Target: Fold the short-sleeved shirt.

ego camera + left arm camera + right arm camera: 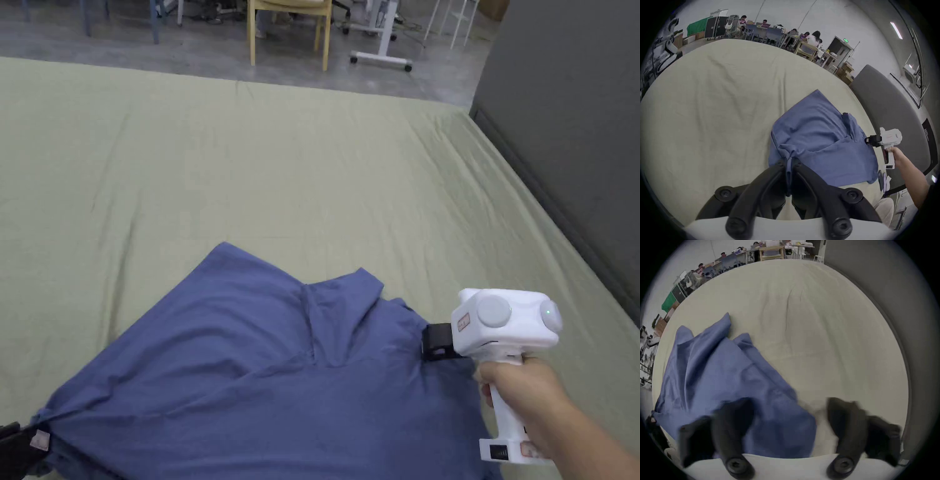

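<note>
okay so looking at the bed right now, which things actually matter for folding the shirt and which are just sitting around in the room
Part of the job:
- blue shirt, lying crumpled on the bed sheet
- left gripper, shut on a bunched corner of the shirt
- right gripper, jaws apart at the shirt's other edge

Just lying about:
- wooden chair beyond the bed
- white wheeled stand
- grey headboard
</note>
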